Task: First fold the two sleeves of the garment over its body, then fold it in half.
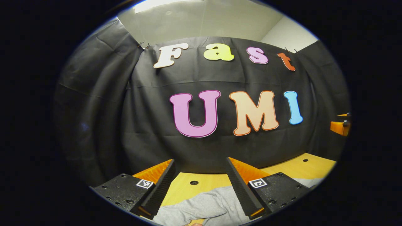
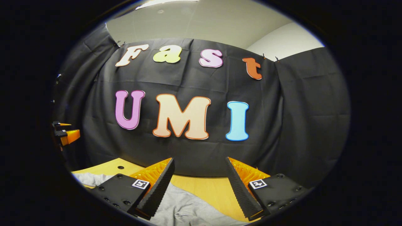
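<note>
In the left gripper view the left gripper (image 1: 201, 175) hangs above the near part of a wooden table (image 1: 301, 168), its two fingers spread wide apart with nothing between them; below and between them lies the grey garment (image 1: 204, 207), rumpled, spread flat on the table and running out of sight at the bottom edge; a round hole in the tabletop (image 1: 194, 182) shows just past the cloth; at the far right edge of this view the other gripper's tip (image 1: 340, 127) pokes in, well apart and raised above the table; in the right gripper view the right gripper (image 2: 199, 175) likewise stands open, fingers wide, holding nothing, lifted clear of the cloth; the garment (image 2: 185, 208) lies creased beneath its left finger and between the two, reaching left along the table (image 2: 204, 186) behind that finger; bare wood shows under the right finger; at the left edge the left gripper's tip (image 2: 67, 135) shows, far off; the black cloth wall (image 2: 298, 125) closes the back of both views
</note>
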`<state>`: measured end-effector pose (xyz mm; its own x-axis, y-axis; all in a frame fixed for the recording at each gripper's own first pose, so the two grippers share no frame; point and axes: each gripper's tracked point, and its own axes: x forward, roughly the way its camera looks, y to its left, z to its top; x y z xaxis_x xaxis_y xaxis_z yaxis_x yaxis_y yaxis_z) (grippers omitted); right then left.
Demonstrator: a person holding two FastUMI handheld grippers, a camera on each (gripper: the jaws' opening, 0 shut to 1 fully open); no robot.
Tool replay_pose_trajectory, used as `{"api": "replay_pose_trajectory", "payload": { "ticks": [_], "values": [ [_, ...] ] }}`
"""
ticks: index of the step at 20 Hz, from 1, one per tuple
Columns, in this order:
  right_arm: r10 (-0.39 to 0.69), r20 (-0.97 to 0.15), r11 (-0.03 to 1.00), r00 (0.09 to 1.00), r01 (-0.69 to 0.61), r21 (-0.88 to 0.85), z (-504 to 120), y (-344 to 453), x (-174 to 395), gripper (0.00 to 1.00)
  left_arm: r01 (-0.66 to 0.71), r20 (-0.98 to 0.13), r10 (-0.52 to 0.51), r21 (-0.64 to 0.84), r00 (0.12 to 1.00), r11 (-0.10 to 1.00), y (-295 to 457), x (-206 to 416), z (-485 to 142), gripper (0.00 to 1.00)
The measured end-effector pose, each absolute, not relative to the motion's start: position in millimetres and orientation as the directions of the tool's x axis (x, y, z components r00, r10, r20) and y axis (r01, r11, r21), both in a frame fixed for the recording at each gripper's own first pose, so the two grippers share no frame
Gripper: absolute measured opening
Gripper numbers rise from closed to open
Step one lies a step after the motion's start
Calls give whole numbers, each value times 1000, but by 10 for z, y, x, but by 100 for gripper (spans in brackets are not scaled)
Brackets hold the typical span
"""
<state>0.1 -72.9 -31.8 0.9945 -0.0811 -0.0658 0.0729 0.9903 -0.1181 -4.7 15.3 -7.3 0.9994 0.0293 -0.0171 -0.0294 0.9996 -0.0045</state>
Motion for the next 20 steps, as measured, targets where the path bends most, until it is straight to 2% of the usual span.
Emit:
{"api": "replay_pose_trajectory", "payload": {
  "ticks": [5,11,15,20],
  "values": [
    [-270,-137,949,953,240,-204,-645,-1752,-62,100,8,-19,-8,-18,1000,1000,-1,35,-84,95],
    [-433,-338,896,835,359,-261,-1613,-2709,-647,99,17,-22,-18,-38,1000,999,-70,108,-131,94],
    [-458,-520,888,721,396,-235,-2440,-2930,-1213,99,22,-34,-23,-38,999,999,-108,163,-176,94],
    [-409,-700,903,585,370,-219,-3173,-2896,-1783,100,38,-46,-40,-47,998,998,-201,222,-231,95]
  ]
}}
